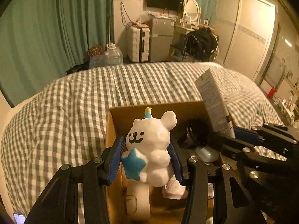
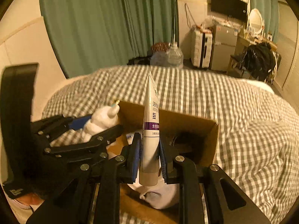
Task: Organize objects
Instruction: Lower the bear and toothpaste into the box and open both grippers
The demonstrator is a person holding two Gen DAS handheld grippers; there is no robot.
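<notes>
My left gripper (image 1: pixel 147 158) is shut on a white bear figurine (image 1: pixel 151 141) that hugs a blue star and wears a small party hat. It holds it over the left side of an open cardboard box (image 1: pixel 112 130) on the bed. My right gripper (image 2: pixel 149 158) is shut on a white tube with a purple band (image 2: pixel 150 130), upright above the box (image 2: pixel 205 128). The tube also shows in the left wrist view (image 1: pixel 214 104), and the bear shows in the right wrist view (image 2: pixel 101 123). Both grippers are close together over the box.
The box holds a dark object (image 1: pixel 194 132), a white roll-shaped item (image 1: pixel 138 199) and other pale items (image 2: pixel 158 196). It sits on a grey checked bedspread (image 1: pixel 74 112). Green curtains (image 1: pixel 46 28), a suitcase (image 1: pixel 138 43), a small fridge (image 1: pixel 160 39) and a wardrobe (image 1: pixel 248 37) stand beyond.
</notes>
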